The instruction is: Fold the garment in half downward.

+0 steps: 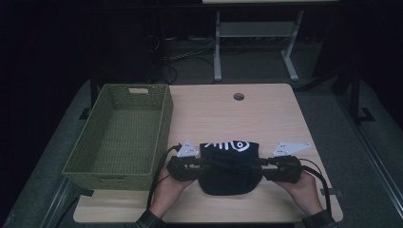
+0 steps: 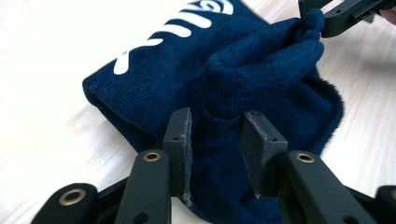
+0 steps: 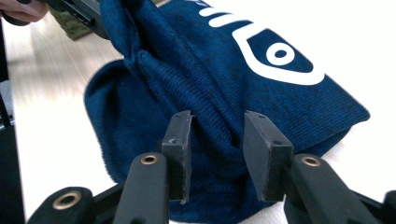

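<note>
Cloth first: a dark navy knitted fabric piece with a white fish-skeleton print (image 1: 230,166) lies on the pale wooden counter (image 1: 266,114), near its front edge and between the two hands; the printed part sits at the far side, the near part spreads in a rounded lobe toward the person. Left claw (image 1: 196,164) comes in from the left side of the fabric, right claw (image 1: 262,164) from the right, both held level and pointing inward at each other; a white three-cornered plate rides on top of each.

Seen in the left gripper view, the left claw (image 2: 215,140) has its jaws parted with a raised fold of the navy knit (image 2: 261,79) standing in the gap; the pads do not press it (a slim space shows on either side); farther off the other claw's tip touches a bunched corner of the cloth. Right gripper view gives the same for the right claw (image 3: 217,140): jaws apart, a ridge of the fabric (image 3: 210,74) between them, not clamped.

To the left of the fabric, a rectangular olive-green woven basket (image 1: 164,118) stands on the counter, just beside the left hand (image 1: 166,187); the right hand (image 1: 304,187) rests near the counter's front right corner.
</note>
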Available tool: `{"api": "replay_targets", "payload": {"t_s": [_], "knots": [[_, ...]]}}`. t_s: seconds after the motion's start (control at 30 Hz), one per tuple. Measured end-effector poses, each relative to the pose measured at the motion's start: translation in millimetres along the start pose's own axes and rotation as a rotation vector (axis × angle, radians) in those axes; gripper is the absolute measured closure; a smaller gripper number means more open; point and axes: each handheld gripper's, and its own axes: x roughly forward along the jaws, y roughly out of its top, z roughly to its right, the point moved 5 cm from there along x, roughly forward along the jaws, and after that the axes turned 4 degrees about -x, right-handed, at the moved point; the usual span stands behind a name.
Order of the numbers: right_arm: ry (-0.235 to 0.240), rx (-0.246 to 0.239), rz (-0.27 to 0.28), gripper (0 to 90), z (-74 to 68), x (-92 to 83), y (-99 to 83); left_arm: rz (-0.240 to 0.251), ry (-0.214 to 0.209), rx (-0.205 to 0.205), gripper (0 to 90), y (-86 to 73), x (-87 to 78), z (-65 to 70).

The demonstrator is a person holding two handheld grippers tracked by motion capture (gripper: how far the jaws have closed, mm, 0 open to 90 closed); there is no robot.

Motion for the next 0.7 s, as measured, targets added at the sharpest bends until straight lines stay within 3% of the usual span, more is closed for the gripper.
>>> {"api": "replay_targets", "payload": {"t_s": [0.17, 0.3, 0.43, 0.53, 0.7], "knots": [[-0.017, 0.001, 0.058, 59.5, -0.8, -20.7, 11.9, 0.036, 0.007, 0.005, 65.1, 12.0, -14.9, 1.3], [-0.03, 0.002, 0.076, 66.6, 5.4, -24.6, 16.0, 0.067, 0.012, 0.006, 72.6, 22.2, -24.7, -2.2], [-0.032, 0.012, 0.075, 81.6, 12.2, -19.3, 15.9, 0.073, 0.015, 0.005, 84.0, 28.1, -23.9, -7.5], [-0.037, 0.024, 0.066, 89.7, 15.8, -13.9, 15.8, 0.069, 0.018, 0.013, 87.7, 35.5, -18.0, -11.9], [-0.032, 0.017, 0.034, 89.8, 19.8, 2.9, 19.1, 0.062, 0.04, 0.014, 90.0, 47.3, -1.8, -22.0]]}}
